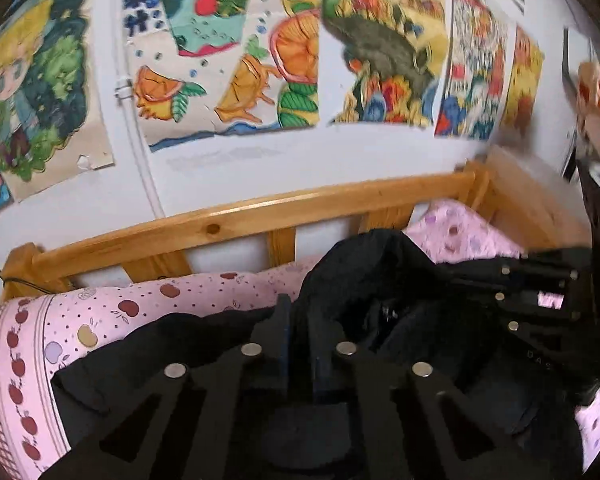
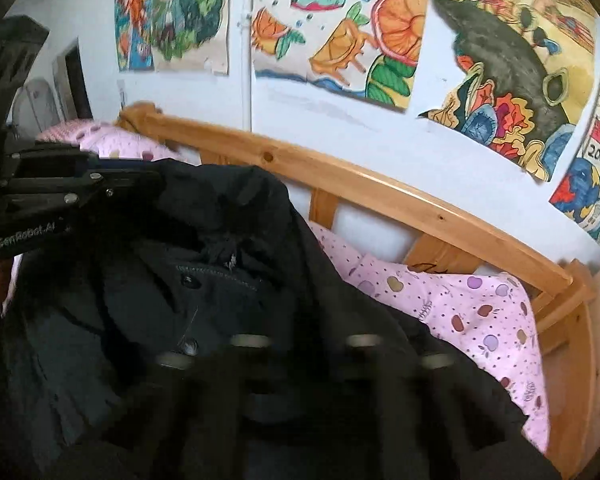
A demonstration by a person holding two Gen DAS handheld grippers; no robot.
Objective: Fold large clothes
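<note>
A large black jacket (image 1: 364,280) is held up over a bed with a pink apple-print sheet (image 1: 112,312). My left gripper (image 1: 300,320) is shut on the jacket's fabric near its top edge. It also shows at the left of the right wrist view (image 2: 148,184), pinching the jacket's collar area. The jacket (image 2: 220,280) fills the lower part of the right wrist view, with a zip and snap buttons showing. My right gripper (image 2: 300,352) is blurred and buried in the dark fabric; its jaws look close together on the jacket. It shows at the right of the left wrist view (image 1: 460,276).
A wooden bed rail (image 1: 236,220) runs behind the bed against a white wall with colourful drawings (image 1: 228,52). The rail's corner post (image 2: 576,292) stands at the right. A doorway (image 2: 74,80) is at the far left. The pink sheet (image 2: 480,312) lies under the jacket.
</note>
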